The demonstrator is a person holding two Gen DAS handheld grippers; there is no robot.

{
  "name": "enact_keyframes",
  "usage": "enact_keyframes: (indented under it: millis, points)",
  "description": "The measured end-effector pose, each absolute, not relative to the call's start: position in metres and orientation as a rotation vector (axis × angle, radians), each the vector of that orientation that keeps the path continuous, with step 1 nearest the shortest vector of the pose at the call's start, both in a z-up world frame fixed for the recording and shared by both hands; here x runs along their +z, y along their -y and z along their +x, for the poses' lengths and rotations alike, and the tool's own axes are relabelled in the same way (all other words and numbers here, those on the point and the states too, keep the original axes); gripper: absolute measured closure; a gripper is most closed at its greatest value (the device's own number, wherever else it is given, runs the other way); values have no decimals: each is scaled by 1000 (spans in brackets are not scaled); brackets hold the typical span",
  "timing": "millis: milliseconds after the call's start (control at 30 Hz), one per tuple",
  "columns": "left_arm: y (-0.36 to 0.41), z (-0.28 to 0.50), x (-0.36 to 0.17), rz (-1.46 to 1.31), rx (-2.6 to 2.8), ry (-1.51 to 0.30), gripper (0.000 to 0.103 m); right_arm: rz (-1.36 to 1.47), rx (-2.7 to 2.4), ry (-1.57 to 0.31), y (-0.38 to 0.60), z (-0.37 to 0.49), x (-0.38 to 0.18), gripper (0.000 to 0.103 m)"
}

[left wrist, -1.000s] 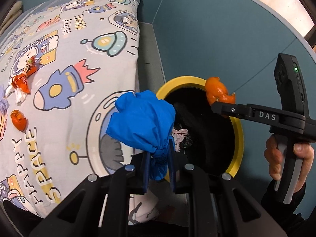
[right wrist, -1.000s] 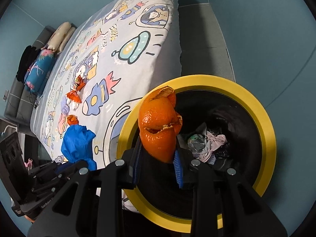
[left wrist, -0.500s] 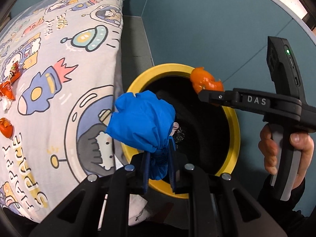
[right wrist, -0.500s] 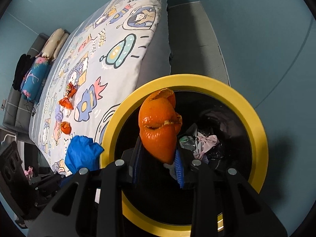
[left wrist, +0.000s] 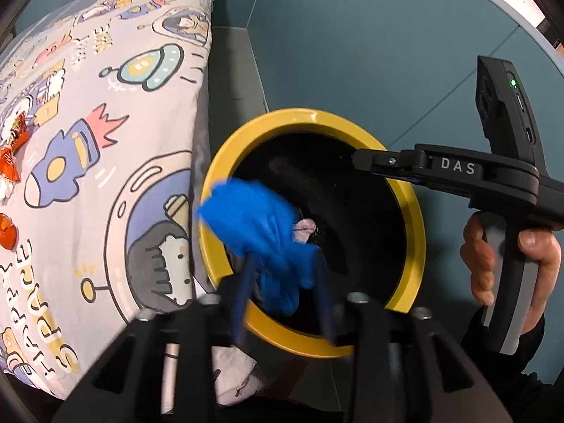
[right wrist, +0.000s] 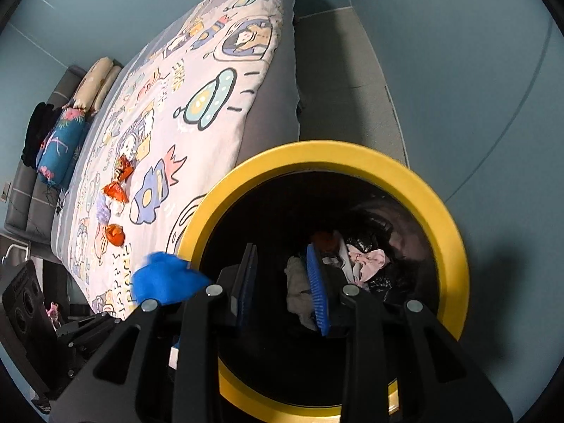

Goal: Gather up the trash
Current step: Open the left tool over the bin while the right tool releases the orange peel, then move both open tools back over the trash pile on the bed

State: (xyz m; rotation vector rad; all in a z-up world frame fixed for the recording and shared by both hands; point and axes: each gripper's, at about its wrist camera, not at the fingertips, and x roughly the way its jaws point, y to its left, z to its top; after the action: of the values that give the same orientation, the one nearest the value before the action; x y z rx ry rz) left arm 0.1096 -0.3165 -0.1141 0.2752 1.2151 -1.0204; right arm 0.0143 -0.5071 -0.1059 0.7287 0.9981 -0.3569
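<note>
A yellow-rimmed black bin (left wrist: 416,232) (right wrist: 454,232) stands beside the bed, with crumpled trash (right wrist: 366,261) inside. My left gripper (left wrist: 282,275) has its jaws spread; the crumpled blue cloth (left wrist: 261,229) sits loose and blurred between them over the bin's near rim, and shows in the right wrist view (right wrist: 165,282). My right gripper (right wrist: 282,278) is open and empty over the bin mouth; it shows in the left wrist view (left wrist: 356,158). The orange peel lies dimly inside the bin (right wrist: 324,238). Orange wrappers (right wrist: 116,183) (left wrist: 10,155) and an orange scrap (right wrist: 115,234) (left wrist: 7,232) lie on the bedspread.
The bed with a cartoon space bedspread (left wrist: 105,141) (right wrist: 197,105) fills the left. Pillows (right wrist: 63,134) lie at its far end. A grey floor strip (right wrist: 345,81) and teal walls (left wrist: 352,35) surround the bin. A black speaker (right wrist: 24,299) stands at lower left.
My right gripper opened and the orange peel dropped into the bin. My left gripper's jaws spread and the blue cloth slipped loose, sagging toward the bin mouth.
</note>
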Motion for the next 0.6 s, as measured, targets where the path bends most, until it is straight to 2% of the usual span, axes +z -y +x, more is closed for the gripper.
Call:
enact_keyframes:
  millis: [233, 300, 600]
  points:
    - [309, 115, -106, 258, -1004, -1185, 50, 721, -378, -957, 513, 11, -94, 75]
    - [305, 119, -103, 252, -987, -1172, 43, 716, -373, -953, 512, 12, -92, 75]
    - [268, 157, -89, 180, -897, -1124, 26, 662, -310, -968, 487, 42, -84, 58]
